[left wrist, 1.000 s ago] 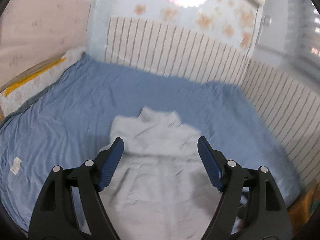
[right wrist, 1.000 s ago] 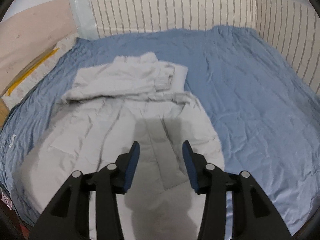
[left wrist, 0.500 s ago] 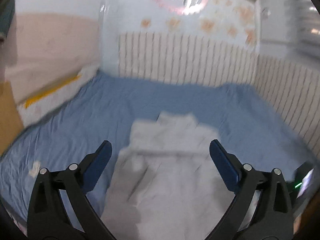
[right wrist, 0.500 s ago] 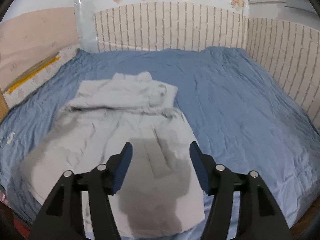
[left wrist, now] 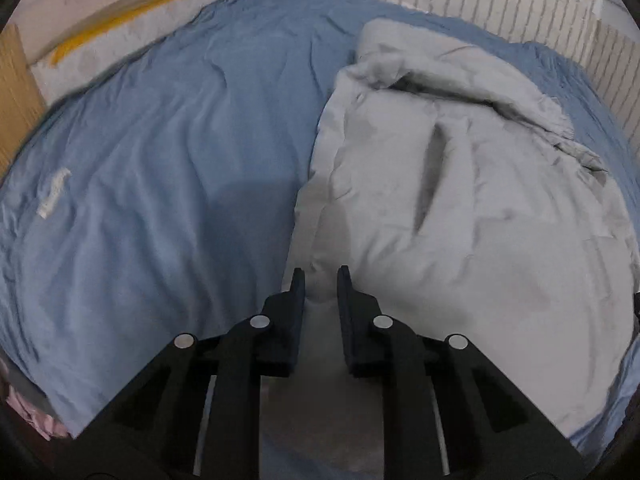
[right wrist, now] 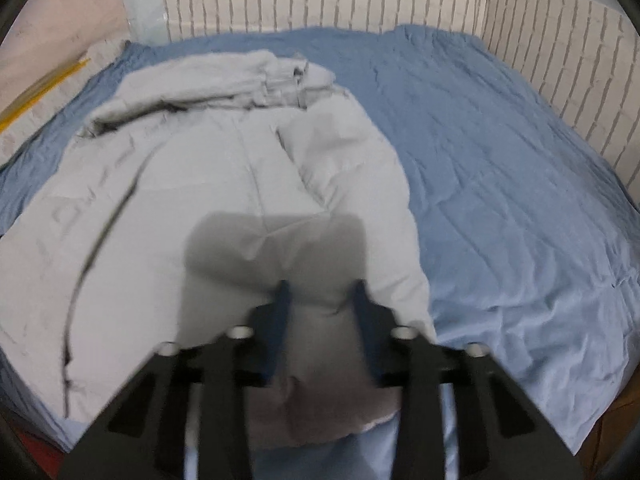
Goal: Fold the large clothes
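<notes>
Left hand-held gripper (left wrist: pixel 320 276) pinches grey garment (left wrist: pixel 460 200) on blue sheet (left wrist: pixel 160 160).

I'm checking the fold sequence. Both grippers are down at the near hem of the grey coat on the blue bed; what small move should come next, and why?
Probably let the right gripper finish closing on the hem before lifting. The left gripper is already shut on the edge of the grey coat, while the right fingers are closing with cloth bunched between them. Lifting now could raise the hem unevenly off the blue sheet.
</notes>
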